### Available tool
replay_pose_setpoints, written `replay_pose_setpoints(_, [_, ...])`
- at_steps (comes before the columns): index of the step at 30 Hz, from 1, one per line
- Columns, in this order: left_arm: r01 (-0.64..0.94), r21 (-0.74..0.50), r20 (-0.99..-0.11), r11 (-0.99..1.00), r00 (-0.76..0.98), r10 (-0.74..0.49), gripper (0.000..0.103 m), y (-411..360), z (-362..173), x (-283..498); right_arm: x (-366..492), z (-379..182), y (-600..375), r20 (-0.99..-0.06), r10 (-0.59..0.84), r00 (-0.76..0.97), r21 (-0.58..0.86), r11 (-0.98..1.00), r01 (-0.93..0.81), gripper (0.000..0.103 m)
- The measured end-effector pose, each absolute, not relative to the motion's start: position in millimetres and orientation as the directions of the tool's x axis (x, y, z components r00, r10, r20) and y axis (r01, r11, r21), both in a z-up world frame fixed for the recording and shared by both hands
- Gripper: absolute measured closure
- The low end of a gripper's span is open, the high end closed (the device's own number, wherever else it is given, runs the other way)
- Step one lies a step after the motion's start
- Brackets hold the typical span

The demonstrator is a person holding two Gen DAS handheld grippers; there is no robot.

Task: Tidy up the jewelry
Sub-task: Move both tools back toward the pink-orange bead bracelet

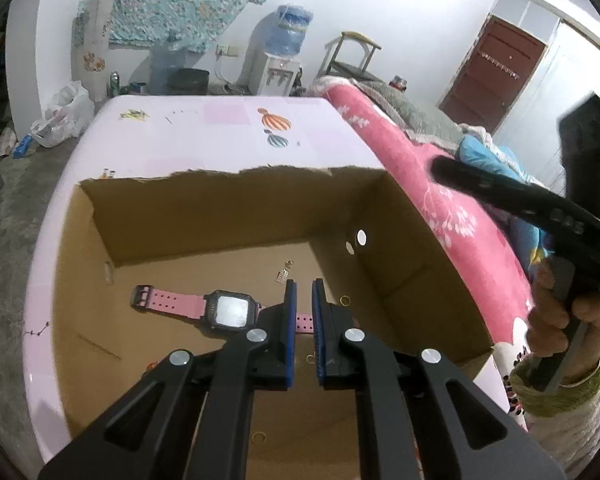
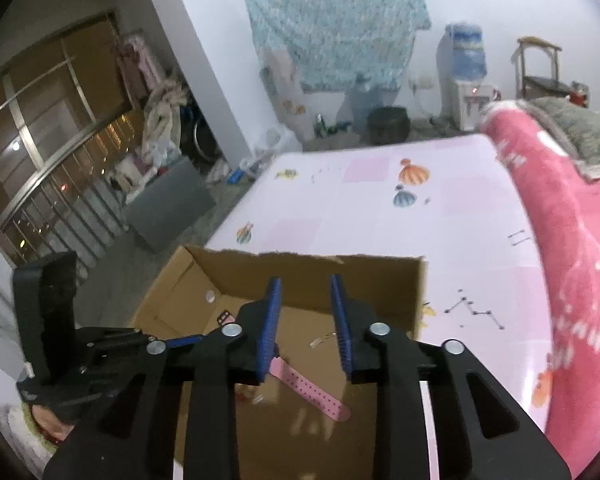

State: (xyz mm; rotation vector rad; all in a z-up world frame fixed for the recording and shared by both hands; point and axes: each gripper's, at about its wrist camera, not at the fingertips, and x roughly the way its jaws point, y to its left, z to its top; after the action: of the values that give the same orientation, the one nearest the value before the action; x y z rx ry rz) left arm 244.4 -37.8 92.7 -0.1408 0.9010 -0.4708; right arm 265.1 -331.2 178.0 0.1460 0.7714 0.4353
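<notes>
One watch [image 1: 226,309]; three rings [image 1: 344,300]

One pink-strapped watch [image 1: 220,310], one gold pendant [image 1: 283,275], three small gold rings [image 1: 344,300], one cardboard box [image 1: 228,216].

A pink-strapped watch [image 1: 204,309] lies in the cardboard box [image 1: 228,216], left gripper [image 1: 304,300] fingers apparently empty above it.

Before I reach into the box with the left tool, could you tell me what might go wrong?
1. The gold rings on the box floor are tiny and flat, so the fingers may slip off them.
2. The left tool hangs over the pink watch strap and could snag it.
3. The small charm nearby might be knocked aside.
</notes>
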Motion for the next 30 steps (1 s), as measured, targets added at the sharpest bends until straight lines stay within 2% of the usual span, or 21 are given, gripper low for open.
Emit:
replay_pose_setpoints(2, [0.338, -0.304, -0.708, 0.891, 0.546, -0.448, 0.094, -31.7, 99.4, 234.1, 244.7, 191.3, -343.5, -0.613, 0.420, 0.670, 0.271, 0.908, -0.321, 0.069])
replay_pose_setpoints(8, [0.359, -0.261, -0.651, 0.896, 0.620, -0.438, 0.079, -4.6, 121.9, 182.6, 182.9, 211.6, -380.1, -0.556, 0.377, 0.741, 0.250, 0.926, -0.283, 0.054])
replay_pose_setpoints(13, [0.340, -0.221, -0.637, 0.914, 0.659, -0.400, 0.061, 24.6, 123.3, 138.3, 135.2, 190.3, -404.4, -0.595, 0.321, 0.737, 0.261, 0.944, -0.200, 0.048])
replay_pose_setpoints(16, [0.321, -0.207, -0.661, 0.924, 0.651, -0.374, 0.050, 38.3, 112.5, 117.4, 115.3, 161.9, -411.1, -0.635, 0.309, 0.708, 0.310, 0.941, -0.132, 0.045])
replay_pose_setpoints(21, [0.326, -0.186, -0.723, 0.927, 0.593, -0.353, 0.046, 40.0, 76.9, 83.5, 95.9, 100.3, -396.6, -0.715, 0.314, 0.624, 0.374, 0.927, -0.038, 0.045])
replay_pose_setpoints(25, [0.326, -0.192, -0.772, 0.925, 0.532, -0.348, 0.046, 24.1, 38.9, 74.5, 94.1, 61.2, -371.0, -0.815, 0.229, 0.532, 0.282, 0.959, 0.020, 0.045])
replay_pose_setpoints(30, [0.377, -0.158, -0.790, 0.913, 0.506, -0.346, 0.046, -6.0, 12.3, 78.5, 92.5, 59.0, -350.3, -0.802, 0.248, 0.544, 0.278, 0.960, -0.027, 0.045])
